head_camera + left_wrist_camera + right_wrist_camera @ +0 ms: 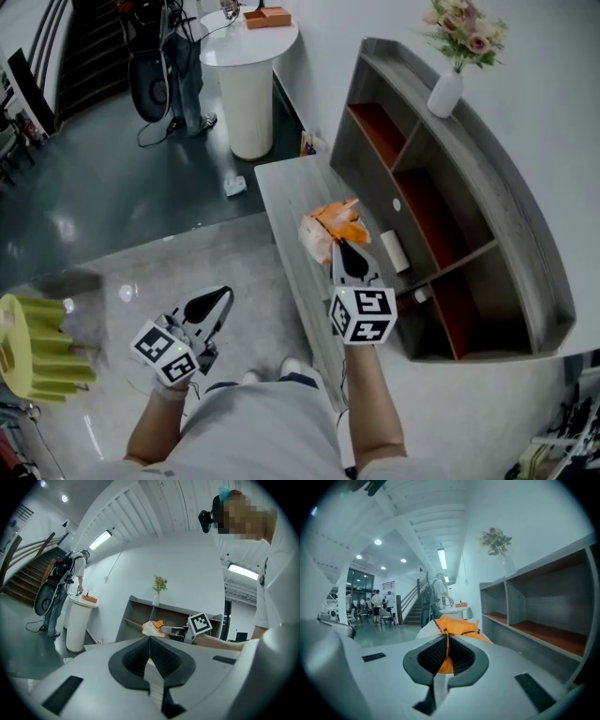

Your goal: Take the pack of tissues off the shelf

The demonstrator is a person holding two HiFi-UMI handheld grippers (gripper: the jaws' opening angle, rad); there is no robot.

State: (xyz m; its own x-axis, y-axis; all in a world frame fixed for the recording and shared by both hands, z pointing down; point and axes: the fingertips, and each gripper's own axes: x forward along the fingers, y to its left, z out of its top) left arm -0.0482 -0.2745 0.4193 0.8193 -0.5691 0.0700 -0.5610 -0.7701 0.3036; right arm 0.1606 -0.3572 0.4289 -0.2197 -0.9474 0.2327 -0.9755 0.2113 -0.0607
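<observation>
The pack of tissues [328, 228], orange and white, is pinched at its near end by my right gripper [345, 249], whose jaws are shut on it. The pack hangs over the low grey bench [281, 202], out in front of the grey shelf [511, 216]. In the right gripper view the orange wrapper [457, 625] fills the gap between the pads, with the shelf [543, 597] off to the right. My left gripper [219, 300] is lower left over the floor, away from the pack, shut with nothing in it. Its own view shows the pack [152, 627] in the distance.
A white roll [394, 250] lies in a shelf compartment beside the pack. A white vase of flowers [448, 89] stands on the shelf top. A white round pedestal table [248, 84] stands beyond the bench. A yellow-green object [37, 347] sits at far left.
</observation>
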